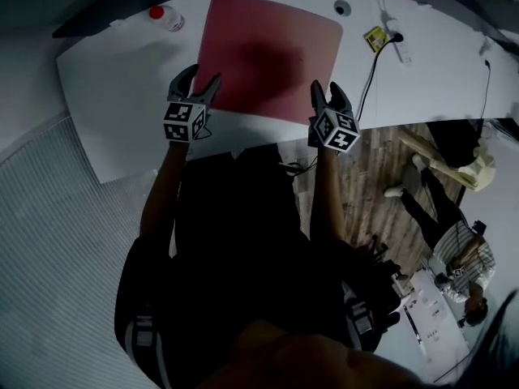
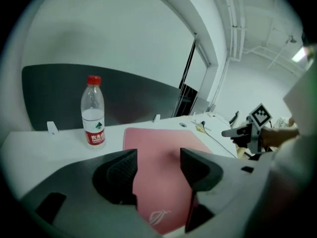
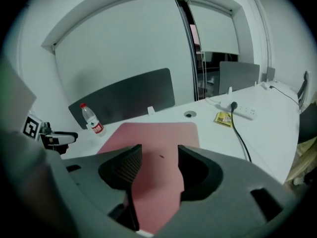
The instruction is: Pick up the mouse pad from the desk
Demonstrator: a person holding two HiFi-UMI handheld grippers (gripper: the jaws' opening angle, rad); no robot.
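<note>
Mouse pad (image 1: 268, 59) flat on desk (image 1: 122, 79), near corners behind left gripper (image 1: 200, 83) and right gripper (image 1: 327, 96), both open and empty.

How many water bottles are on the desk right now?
1. The water bottle stands upright at the far left of the desk, beside the pink mouse pad but not touching it. No other shows.

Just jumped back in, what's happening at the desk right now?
A person holds a gripper in each hand at the near edge of the pink mouse pad, which lies flat on the white desk: left gripper near its left corner, right gripper near its right corner. Both sets of jaws stand apart, gripping nothing. The pad is not yet lifted.
</note>
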